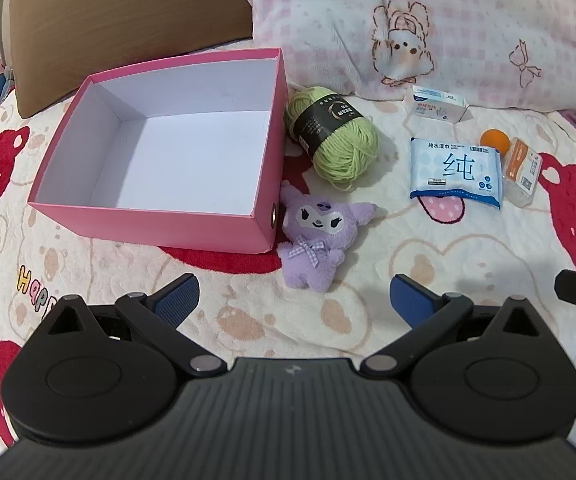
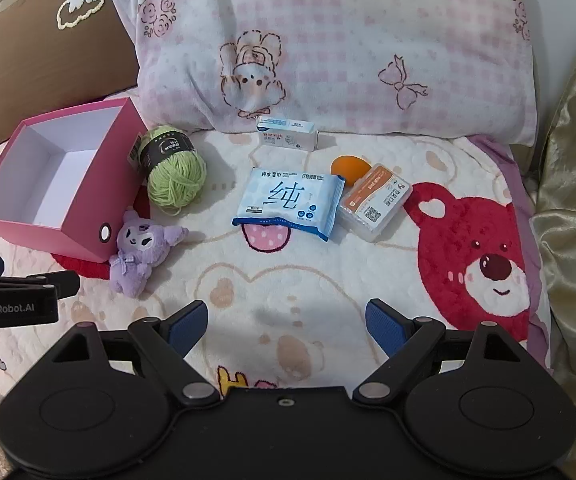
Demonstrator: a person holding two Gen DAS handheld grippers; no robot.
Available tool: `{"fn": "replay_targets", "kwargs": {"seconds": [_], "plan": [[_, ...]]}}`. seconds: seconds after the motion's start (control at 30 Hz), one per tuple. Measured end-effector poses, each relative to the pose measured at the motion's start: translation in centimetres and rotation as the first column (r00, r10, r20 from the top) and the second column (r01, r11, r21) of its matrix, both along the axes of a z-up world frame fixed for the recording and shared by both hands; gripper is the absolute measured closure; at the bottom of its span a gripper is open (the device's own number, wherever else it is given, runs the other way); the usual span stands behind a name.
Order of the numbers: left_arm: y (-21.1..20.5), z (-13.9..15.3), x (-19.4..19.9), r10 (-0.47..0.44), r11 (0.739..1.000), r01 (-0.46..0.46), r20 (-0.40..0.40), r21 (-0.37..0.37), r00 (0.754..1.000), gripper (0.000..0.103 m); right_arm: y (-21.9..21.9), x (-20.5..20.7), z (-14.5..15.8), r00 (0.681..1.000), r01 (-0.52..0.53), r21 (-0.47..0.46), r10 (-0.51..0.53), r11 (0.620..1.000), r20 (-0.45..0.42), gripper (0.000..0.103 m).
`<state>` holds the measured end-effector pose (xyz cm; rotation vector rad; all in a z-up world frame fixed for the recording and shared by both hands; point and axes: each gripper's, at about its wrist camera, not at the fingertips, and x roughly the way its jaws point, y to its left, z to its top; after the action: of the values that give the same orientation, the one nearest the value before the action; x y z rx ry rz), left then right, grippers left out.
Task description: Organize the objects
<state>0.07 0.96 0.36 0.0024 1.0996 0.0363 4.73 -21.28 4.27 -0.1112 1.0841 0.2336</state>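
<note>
A bear-print blanket [image 2: 308, 280] covers the bed, with a pink checked pillow [image 2: 328, 40] at its head. The landmark is the pink box [image 1: 160, 152], open-topped and bare inside, sitting on the blanket below a brown cushion [image 1: 120, 4]. Touching the box's right wall is green yarn [image 1: 334, 136]; a purple plush [image 1: 316, 240] lies against the box's near right corner. Well right of the box sit a wipes pack [image 1: 456, 172], a clear case [image 1: 522, 174] with an orange label, a small white carton [image 1: 438, 104] and an orange ball [image 1: 495, 139]. The left gripper [image 1: 294, 300] and right gripper [image 2: 287, 322] hover nearer than the box, jaws spread wide, nothing between them.
</note>
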Motion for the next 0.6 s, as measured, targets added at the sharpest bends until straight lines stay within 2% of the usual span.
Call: {"fn": "replay_targets", "kwargs": {"seconds": [0.6], "plan": [[-0.27,-0.16,-0.16,0.002,1.0,-0.002,-0.002,0.0,1.0,0.0,0.04,-0.07,-0.13,1.0,0.003,-0.002,-0.003,1.0,0.002,0.014]]}}
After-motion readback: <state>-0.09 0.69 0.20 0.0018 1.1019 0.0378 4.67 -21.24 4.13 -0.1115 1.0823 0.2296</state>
